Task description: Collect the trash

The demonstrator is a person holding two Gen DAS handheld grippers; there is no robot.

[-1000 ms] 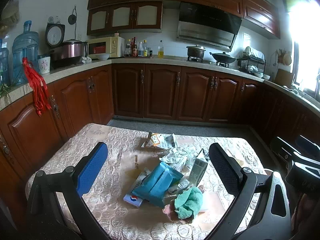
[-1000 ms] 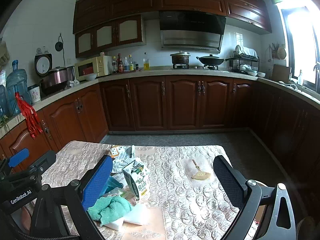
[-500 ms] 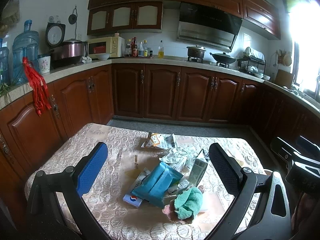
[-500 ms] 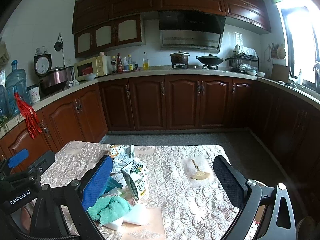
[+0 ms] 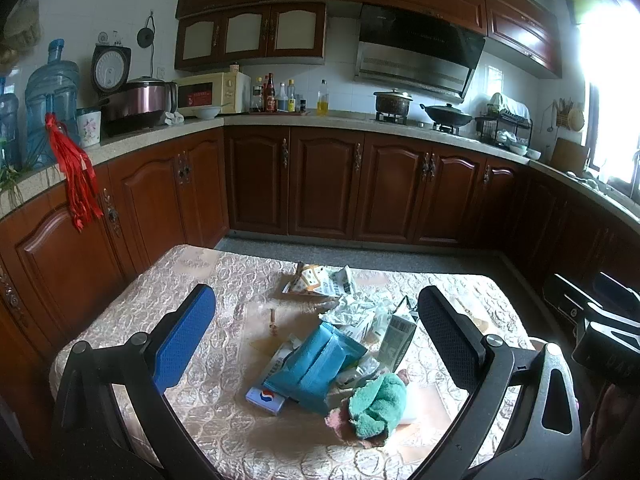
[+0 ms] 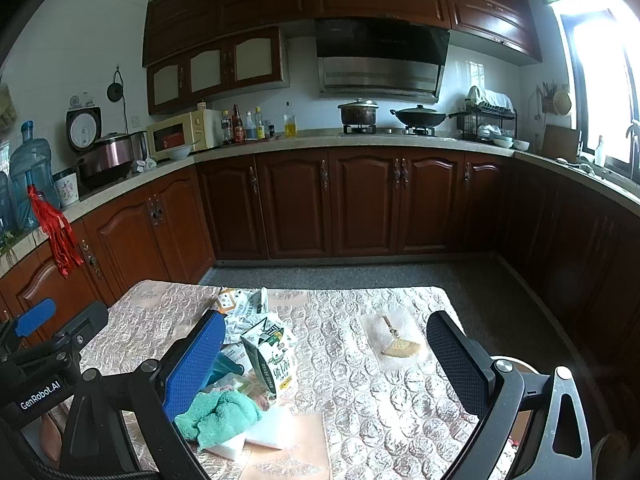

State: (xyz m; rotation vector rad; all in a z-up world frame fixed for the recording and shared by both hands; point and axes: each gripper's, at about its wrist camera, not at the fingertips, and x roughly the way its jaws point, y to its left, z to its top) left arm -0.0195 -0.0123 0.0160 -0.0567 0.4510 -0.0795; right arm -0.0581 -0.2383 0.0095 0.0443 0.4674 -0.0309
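The trash lies heaped mid-table: a blue pouch (image 5: 316, 364) with its long axis slanting from near-left to far-right, an upright milk carton (image 6: 270, 356) just beside it, crumpled wrappers (image 5: 320, 284) behind. A green cloth (image 5: 378, 404) touches the pile's near edge. Above the quilted tablecloth (image 5: 160, 304), the left gripper (image 5: 316, 336) and right gripper (image 6: 324, 348) hover level, jaws spread wide, holding nothing.
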